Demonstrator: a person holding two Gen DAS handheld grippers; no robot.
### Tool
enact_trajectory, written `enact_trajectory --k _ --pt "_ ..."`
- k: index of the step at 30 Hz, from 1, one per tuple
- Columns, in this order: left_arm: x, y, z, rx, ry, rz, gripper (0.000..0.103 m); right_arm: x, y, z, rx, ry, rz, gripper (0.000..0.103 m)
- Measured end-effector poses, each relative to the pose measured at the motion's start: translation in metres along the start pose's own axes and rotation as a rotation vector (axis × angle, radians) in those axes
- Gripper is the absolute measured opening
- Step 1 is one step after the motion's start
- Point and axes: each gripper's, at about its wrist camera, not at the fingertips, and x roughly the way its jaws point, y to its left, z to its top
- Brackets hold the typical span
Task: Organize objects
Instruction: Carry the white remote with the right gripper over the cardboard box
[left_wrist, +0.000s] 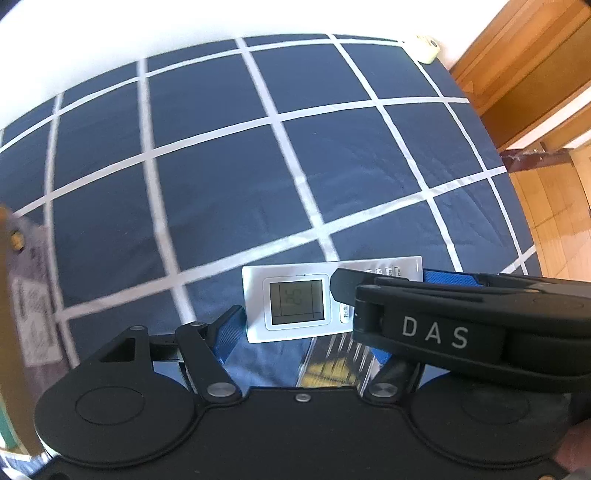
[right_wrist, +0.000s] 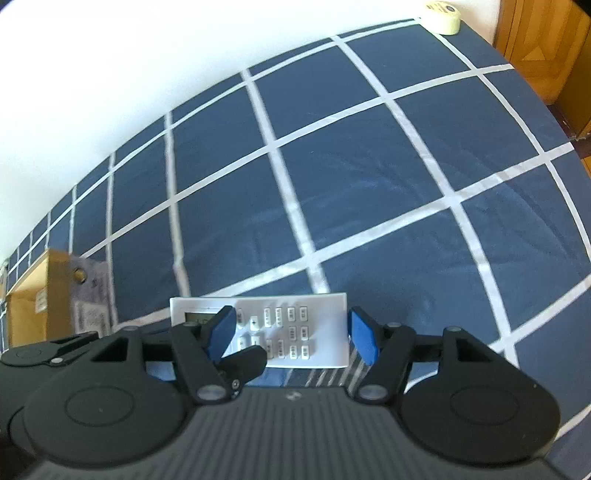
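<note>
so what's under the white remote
The white remote is above the blue checked bedcover. A clear striped packet shows below its near edge; how far it runs beneath is covered.

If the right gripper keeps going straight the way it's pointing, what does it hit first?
Most likely the white remote control, which lies just ahead between the right gripper's open fingers, on the blue checked bedspread. Depth is hard to judge.
</note>
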Motion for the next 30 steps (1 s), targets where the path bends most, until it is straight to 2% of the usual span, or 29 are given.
enact_trajectory --k 14,30 --pt "-0.071 0.066 -0.06 -0.061 -0.067 0.017 0.068 -0.036 0.088 -0.06 -0.08 -0.034 0.026 0.066" --pt "-0.142 0.204 -0.103 -0.122 -0.133 0.057 0.068 -0.033 0.24 -0.106 -0.159 -0.068 0.068 0.066"
